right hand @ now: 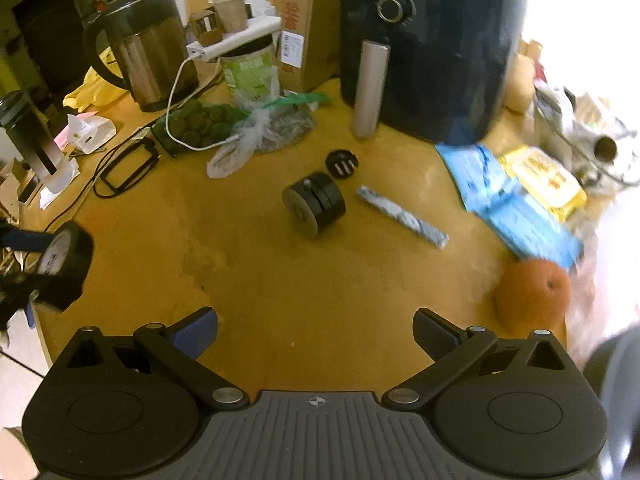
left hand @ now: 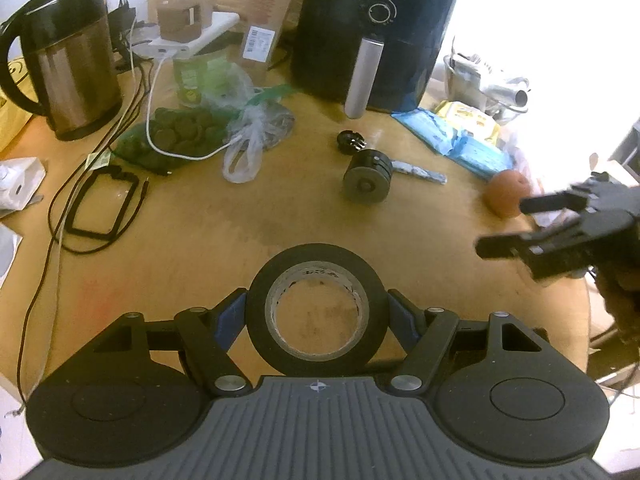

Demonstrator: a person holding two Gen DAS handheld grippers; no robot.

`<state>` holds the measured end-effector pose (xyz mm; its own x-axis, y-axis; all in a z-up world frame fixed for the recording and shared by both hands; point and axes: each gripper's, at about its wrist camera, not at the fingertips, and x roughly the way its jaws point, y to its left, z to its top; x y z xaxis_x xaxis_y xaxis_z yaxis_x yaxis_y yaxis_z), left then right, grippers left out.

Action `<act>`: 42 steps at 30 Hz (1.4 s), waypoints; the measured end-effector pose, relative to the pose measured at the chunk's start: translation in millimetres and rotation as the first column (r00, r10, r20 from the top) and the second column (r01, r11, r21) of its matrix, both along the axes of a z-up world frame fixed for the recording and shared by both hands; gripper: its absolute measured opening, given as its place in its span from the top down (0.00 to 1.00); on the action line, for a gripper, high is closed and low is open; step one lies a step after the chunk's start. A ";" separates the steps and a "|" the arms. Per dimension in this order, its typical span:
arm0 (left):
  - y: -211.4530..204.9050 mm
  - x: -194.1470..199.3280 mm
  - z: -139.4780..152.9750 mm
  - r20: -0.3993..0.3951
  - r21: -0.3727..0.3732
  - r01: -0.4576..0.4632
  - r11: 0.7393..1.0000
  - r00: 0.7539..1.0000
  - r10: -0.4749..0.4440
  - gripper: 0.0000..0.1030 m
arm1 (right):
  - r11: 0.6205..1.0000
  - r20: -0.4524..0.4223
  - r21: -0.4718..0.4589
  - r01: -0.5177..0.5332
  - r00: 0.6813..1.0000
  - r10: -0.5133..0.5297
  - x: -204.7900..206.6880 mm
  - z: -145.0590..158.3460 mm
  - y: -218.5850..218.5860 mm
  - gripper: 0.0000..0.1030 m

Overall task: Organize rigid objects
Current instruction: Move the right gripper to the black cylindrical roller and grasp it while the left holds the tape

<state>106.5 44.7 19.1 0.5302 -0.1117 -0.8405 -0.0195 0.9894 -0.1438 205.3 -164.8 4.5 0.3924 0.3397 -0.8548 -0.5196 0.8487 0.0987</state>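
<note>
Tabletop [right hand: 320, 300] is carrying clutter at the back: air fryer [right hand: 432, 48], kettle [right hand: 148, 48]. Mid-carry step, I'd say. Left gripper [left hand: 317, 316] is clamping the black tape roll [left hand: 317, 310] by its outer rim, off the tabletop as far as I can tell. Right gripper [right hand: 316, 334] is hanging empty, jaws wide apart, orange [right hand: 534, 294] just ahead to its right. Loose rigid bits are lying mid-table: black cylinder [right hand: 314, 204], round plug [right hand: 342, 164], grey bar [right hand: 402, 216]. Next call: placing the roll, probably near those; target spot unclear.

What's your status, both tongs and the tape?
Left tongs shut on black tape roll, above table. Right tongs open, empty. Caster wheel ahead.
</note>
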 end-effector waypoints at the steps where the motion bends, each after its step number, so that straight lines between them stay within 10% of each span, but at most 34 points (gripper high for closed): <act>1: -0.1 -2.3 0.7 -0.001 -0.004 -0.004 1.000 1.000 0.004 0.30 | 1.000 0.005 -0.001 -0.009 1.000 0.009 2.7 -1.0 2.4 0.00; 26: 1.3 -56.9 13.0 0.002 -0.021 -0.130 0.991 0.992 0.130 0.30 | 0.993 0.123 -0.054 -0.103 0.986 0.109 64.8 -51.4 65.3 0.01; 42: 19.3 -81.3 13.2 -0.012 -0.022 -0.220 0.975 0.975 0.220 0.30 | 0.976 0.144 -0.164 -0.140 0.976 0.164 103.7 -91.5 99.6 0.34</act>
<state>25.2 64.0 32.3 0.5360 -0.0124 -0.8441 -0.2378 0.9572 -0.1650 309.0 -65.2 -87.0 0.4787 0.2765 -0.8333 -0.6425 0.7572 -0.1178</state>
